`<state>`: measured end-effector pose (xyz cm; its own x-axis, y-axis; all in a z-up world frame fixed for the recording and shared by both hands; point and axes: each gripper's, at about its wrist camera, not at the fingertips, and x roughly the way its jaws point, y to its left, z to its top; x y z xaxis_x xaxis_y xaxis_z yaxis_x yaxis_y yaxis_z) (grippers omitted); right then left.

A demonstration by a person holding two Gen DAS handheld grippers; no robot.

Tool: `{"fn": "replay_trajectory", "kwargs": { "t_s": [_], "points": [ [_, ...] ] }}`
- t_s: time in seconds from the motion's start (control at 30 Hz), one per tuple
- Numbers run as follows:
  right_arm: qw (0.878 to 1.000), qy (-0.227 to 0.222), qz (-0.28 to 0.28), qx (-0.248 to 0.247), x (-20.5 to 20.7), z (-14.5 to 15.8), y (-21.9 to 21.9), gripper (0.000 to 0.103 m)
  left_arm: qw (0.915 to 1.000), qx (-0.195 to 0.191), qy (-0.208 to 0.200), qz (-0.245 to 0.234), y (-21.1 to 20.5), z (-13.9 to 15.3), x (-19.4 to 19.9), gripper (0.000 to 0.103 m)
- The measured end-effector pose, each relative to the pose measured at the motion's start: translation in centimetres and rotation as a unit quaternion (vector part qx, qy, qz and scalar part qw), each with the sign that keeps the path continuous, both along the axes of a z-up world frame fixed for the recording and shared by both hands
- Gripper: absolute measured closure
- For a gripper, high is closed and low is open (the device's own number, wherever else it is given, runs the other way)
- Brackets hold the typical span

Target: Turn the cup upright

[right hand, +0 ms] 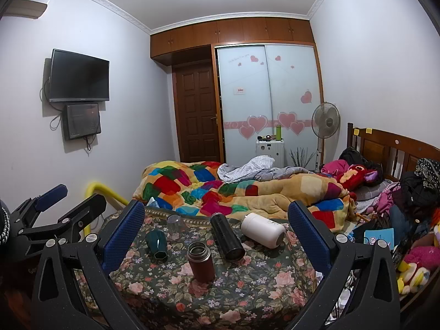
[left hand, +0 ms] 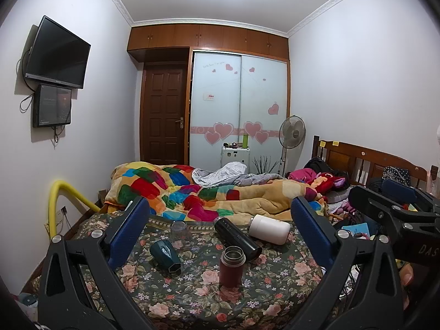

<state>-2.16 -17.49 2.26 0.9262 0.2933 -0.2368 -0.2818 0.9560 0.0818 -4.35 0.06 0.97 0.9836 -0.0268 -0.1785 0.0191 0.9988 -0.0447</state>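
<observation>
Five drink vessels sit on your floral bedspread [left hand: 170,308], all apart from each other. One dark red metal flask [left hand: 231,266] stands upright, round mouth open. One long black cylindrical flask [left hand: 238,238] lies on its side. One smooth white matte bottle [left hand: 270,228] lies on its side, just beside the black one's far end. One teal faceted cup [left hand: 165,256] with a hexagonal rim lies tipped over, mouth toward you. One clear glass tumbler [left hand: 180,231] stands mouth-down behind the teal cup. Your left gripper [left hand: 220,228] is spread wide, textured blue pads [left hand: 129,231] holding nothing. Your right gripper [right hand: 217,231] is equally spread and empty, above the cups. One fluffy patchwork blanket [left hand: 192,192] is bunched behind.
</observation>
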Motion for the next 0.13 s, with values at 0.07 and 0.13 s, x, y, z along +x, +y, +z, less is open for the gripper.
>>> {"fn": "replay_trajectory", "kwargs": {
  "t_s": [0.07, 0.13],
  "points": [
    [1.000, 0.001, 0.000, -0.001, 0.03, -0.06, 0.04, 0.000, 1.0000, -0.002, 0.001, 0.001, 0.27, -0.12, 0.04, 0.000],
    [1.000, 0.003, 0.001, -0.002, 0.13, 0.01, 0.29, 0.000, 1.0000, -0.008, 0.002, 0.004, 0.85, -0.21, 0.14, 0.000]
  ]
}}
